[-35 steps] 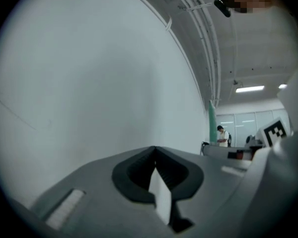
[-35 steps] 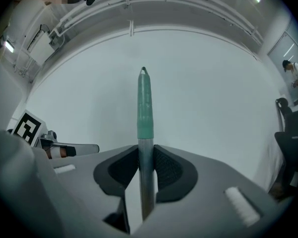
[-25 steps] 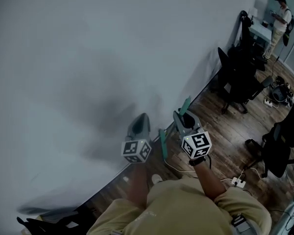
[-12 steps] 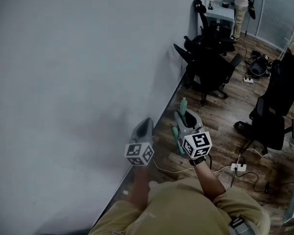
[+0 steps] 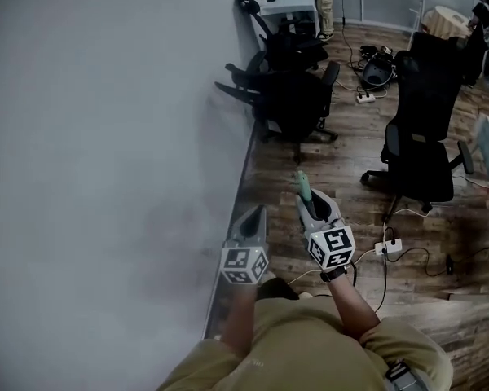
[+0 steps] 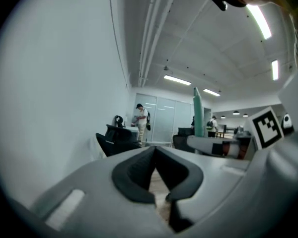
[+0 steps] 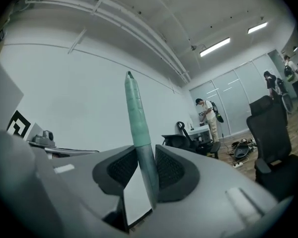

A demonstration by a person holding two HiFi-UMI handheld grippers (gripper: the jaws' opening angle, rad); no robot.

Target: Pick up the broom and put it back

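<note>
Though right tongs (image 7: 141, 157) have just eased wider, slim teal broom handle (image 7: 136, 113) clamped between them; left tongs (image 6: 154, 155) clenched.

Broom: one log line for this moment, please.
right claw: on broom, jaws just opening slightly | left claw: shut, empty | place: beside wall

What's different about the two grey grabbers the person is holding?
The left grey gripper has its jaws closed together on nothing; the right grey gripper clamps the pale green broom handle, though its jaws have just been opening a little. The left one sits nearer the white wall than the right one. Both point forward.
</note>
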